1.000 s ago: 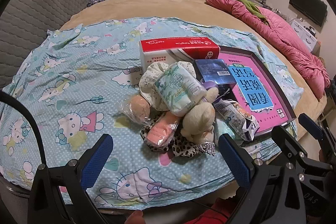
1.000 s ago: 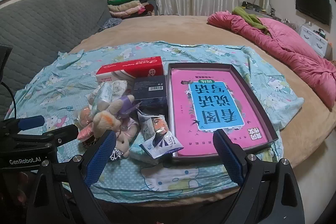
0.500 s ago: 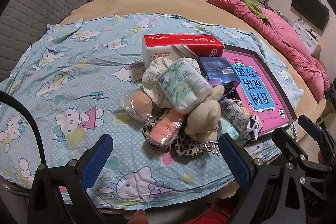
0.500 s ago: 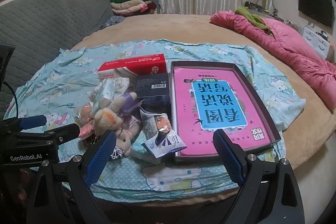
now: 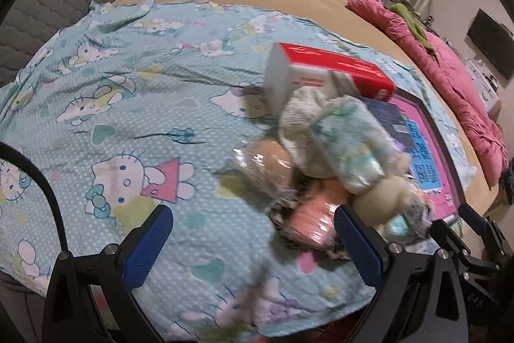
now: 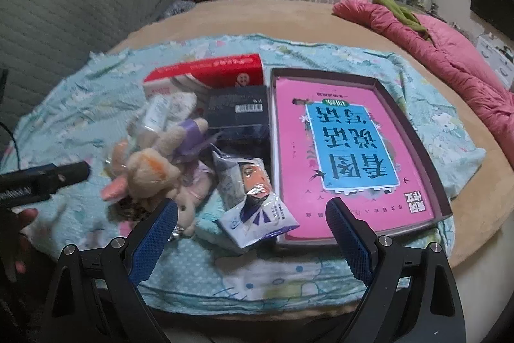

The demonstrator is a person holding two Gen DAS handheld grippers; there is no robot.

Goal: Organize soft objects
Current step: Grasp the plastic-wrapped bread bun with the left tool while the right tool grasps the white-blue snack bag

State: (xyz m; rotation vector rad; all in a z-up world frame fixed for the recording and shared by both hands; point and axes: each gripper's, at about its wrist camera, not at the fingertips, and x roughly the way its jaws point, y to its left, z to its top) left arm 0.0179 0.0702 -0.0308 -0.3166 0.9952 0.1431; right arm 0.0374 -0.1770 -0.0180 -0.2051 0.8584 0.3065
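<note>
Blue rubber pads mark the left gripper (image 5: 250,241), whose jaws stand spread wide and hold nothing above the pale-blue cartoon-cat bedsheet (image 5: 128,105). In the left wrist view it hangs over bare sheet just to the left of the heap of soft things, which looks like a lining-up for a first pick rather than a grasp. The heap sits near the sheet's front edge, blurred in this view: one clear-wrapped white tissue pack with green print (image 5: 350,147) on top, one cream knitted bundle (image 5: 302,114) beside it, one tan ball in clear film (image 5: 271,161), one pink wrapped pad (image 5: 313,222) on a leopard-print cloth (image 5: 282,214), and one beige plush toy (image 5: 382,198). Behind them one red-and-white cardboard box (image 5: 321,76) stands as a backstop. Everything is piled touching, so I judge that sorting is not yet begun.

In the right wrist view the right gripper (image 6: 253,233), also spread and empty, hovers at the front edge, roughly over one white foil snack packet with a cartoon face (image 6: 257,201). To its left lies the plush, here showing an orange patch and a purple ribbon; whether it is one toy or two pressed together I cannot tell. One dark navy box with a barcode (image 6: 237,114) sits between the red box and one shallow dark tray (image 6: 414,137), which holds one pink-and-blue book (image 6: 337,147) lying flat. The tray's walls suit it as the collecting place, though that is my guess.
</note>
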